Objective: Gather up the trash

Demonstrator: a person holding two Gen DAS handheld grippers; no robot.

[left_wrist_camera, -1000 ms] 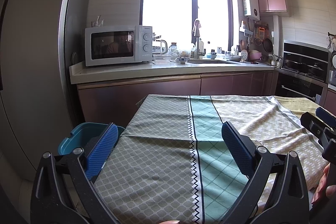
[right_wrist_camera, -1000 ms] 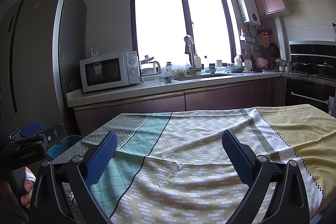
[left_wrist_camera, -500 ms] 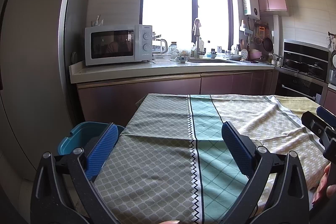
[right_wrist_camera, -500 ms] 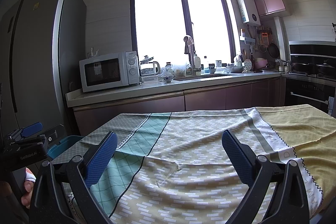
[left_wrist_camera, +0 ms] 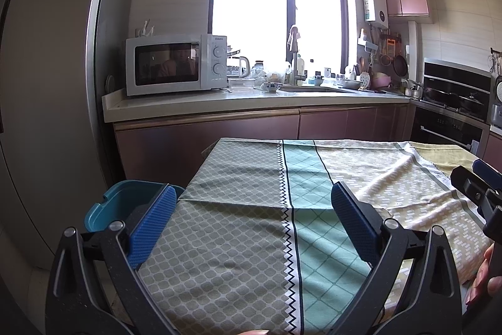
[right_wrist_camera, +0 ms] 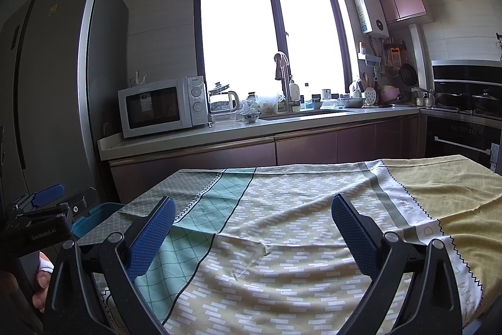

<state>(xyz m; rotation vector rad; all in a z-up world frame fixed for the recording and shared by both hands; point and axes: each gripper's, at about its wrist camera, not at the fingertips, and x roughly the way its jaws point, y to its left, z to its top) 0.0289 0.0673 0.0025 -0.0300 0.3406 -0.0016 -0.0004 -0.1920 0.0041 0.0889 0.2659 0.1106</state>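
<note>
My left gripper [left_wrist_camera: 251, 209] is open, its blue pads spread wide above the near left part of a table covered with a patterned cloth [left_wrist_camera: 251, 240]. My right gripper [right_wrist_camera: 252, 225] is open too, over the cloth's [right_wrist_camera: 282, 240] yellow-and-white middle. No trash shows on the cloth in either view. A teal bin [left_wrist_camera: 125, 206] stands on the floor off the table's left corner; it also shows in the right wrist view as a teal bin [right_wrist_camera: 94, 217] behind the other gripper. Nothing is between either pair of fingers.
A grey fridge [left_wrist_camera: 47, 83] rises at the left. Behind the table runs a counter [left_wrist_camera: 219, 102] with a white microwave [left_wrist_camera: 175, 63], kettle, sink and dishes under a bright window. An oven and hob [left_wrist_camera: 451, 115] stand at the right. A hand [right_wrist_camera: 40, 288] holds the left gripper.
</note>
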